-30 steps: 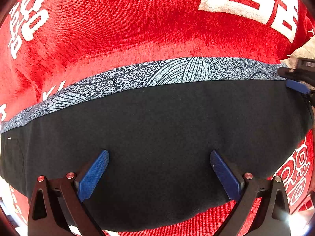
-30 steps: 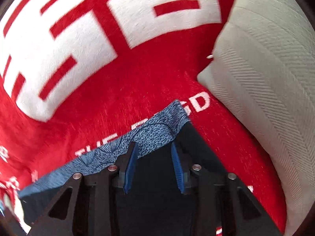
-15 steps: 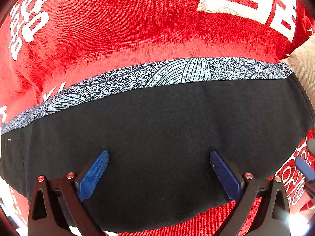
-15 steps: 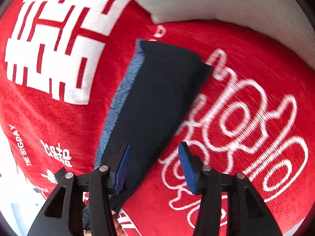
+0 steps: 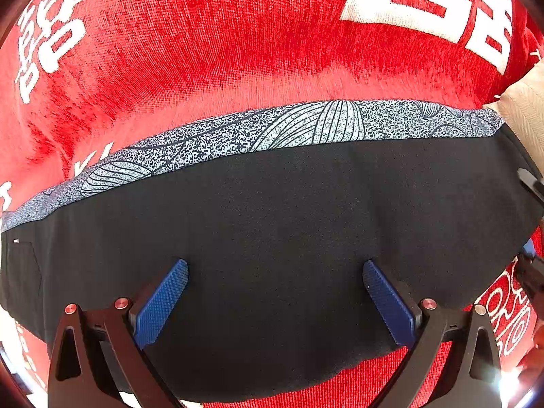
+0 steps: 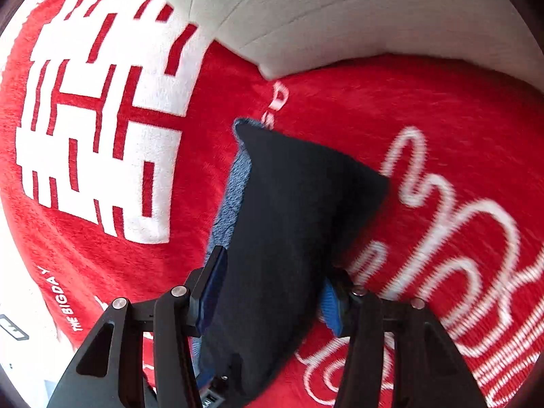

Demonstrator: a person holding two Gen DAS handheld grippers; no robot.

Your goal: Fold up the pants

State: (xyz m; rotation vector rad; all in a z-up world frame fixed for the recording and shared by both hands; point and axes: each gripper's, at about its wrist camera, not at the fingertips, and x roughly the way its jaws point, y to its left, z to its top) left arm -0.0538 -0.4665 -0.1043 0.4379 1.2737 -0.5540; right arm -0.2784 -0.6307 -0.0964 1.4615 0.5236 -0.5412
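Observation:
The black pants (image 5: 272, 231) lie folded into a long band on the red blanket, with a grey-blue patterned layer (image 5: 306, 125) showing along the far edge. My left gripper (image 5: 275, 292) is open, its blue pads wide apart over the black cloth. In the right wrist view the pants (image 6: 292, 210) run away from me. My right gripper (image 6: 272, 289) is open with its jaws on either side of the band's end; whether the pads touch the cloth I cannot tell. Part of the right gripper shows at the left wrist view's right edge (image 5: 530, 265).
The red blanket (image 5: 238, 40) with white lettering (image 6: 102, 129) covers the surface. A cream pillow (image 6: 340, 10) lies beyond the pants' far right end, also in the left wrist view (image 5: 523, 108).
My right gripper left the far corner, swung round to the band's end, opened wider and moved in so its jaws straddle the cloth. The left gripper and pants have not moved.

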